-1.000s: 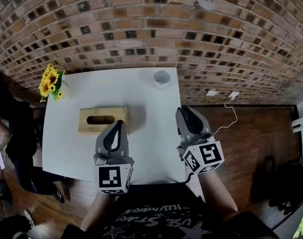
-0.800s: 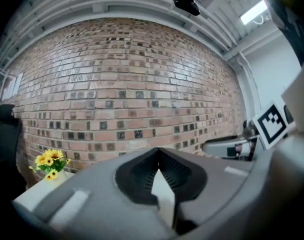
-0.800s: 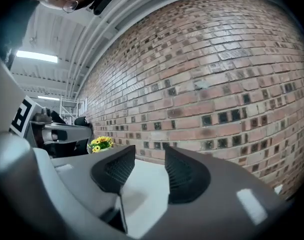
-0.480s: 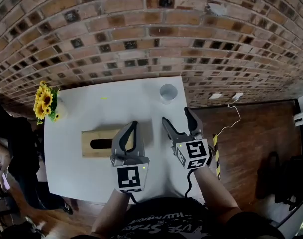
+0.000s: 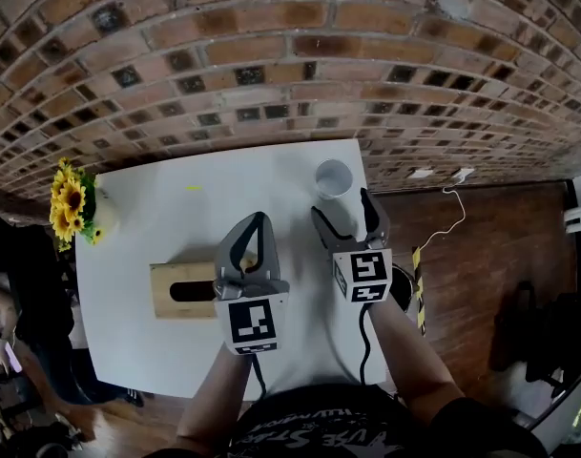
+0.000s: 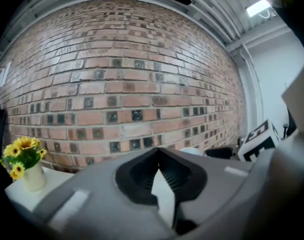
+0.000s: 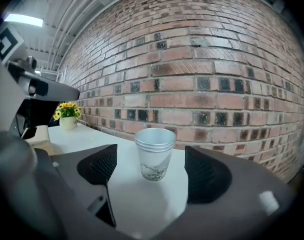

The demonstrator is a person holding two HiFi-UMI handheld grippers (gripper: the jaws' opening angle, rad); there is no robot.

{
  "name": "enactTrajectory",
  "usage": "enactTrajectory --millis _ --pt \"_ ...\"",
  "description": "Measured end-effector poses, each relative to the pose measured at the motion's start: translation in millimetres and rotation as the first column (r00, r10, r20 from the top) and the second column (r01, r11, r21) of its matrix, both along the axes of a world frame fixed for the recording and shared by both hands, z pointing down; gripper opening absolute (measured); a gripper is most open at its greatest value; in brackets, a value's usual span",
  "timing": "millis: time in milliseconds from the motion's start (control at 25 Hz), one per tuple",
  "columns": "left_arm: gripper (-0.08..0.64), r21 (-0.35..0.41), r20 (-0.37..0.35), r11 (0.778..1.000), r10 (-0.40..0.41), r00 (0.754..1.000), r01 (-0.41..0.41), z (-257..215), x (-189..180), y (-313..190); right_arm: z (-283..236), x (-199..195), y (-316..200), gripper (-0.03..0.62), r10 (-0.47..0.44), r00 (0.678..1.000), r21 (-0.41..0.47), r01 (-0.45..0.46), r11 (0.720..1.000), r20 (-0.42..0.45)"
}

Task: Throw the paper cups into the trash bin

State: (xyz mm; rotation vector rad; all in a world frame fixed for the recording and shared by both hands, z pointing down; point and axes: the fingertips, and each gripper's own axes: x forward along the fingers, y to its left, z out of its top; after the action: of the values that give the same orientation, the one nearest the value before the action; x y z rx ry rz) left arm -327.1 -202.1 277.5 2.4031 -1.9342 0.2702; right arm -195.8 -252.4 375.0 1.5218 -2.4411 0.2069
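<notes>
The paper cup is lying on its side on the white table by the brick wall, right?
Not quite. The paper cup is standing upright with its open end up, not lying on its side. The right gripper view shows this best. The rest is right: it is on the white table by the brick wall.

head: above, steeply down on desk (image 5: 156, 198) | gripper views: low, level along jaws toward wall (image 6: 117, 84) | shared: desk, wall, cup (image 7: 154, 154) ahead of right gripper (image 5: 342, 208)
</notes>
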Motion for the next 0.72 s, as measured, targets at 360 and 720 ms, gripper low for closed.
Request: enactTrajectory --millis 360,720 --pt "0.005 -0.023 -0.008 1.0 0.0 1.0 0.0 13 -3 -24 20 -10 -34 0.453 0.004 0.999 -0.03 -0.005 1.0 -0.032" --pt "0.005 -0.029 0.001 0.999 0.032 0.999 -0.032 12 6 -32 20 -22 -59 0.453 -0.003 1.0 -0.02 0.003 1.0 -0.02"
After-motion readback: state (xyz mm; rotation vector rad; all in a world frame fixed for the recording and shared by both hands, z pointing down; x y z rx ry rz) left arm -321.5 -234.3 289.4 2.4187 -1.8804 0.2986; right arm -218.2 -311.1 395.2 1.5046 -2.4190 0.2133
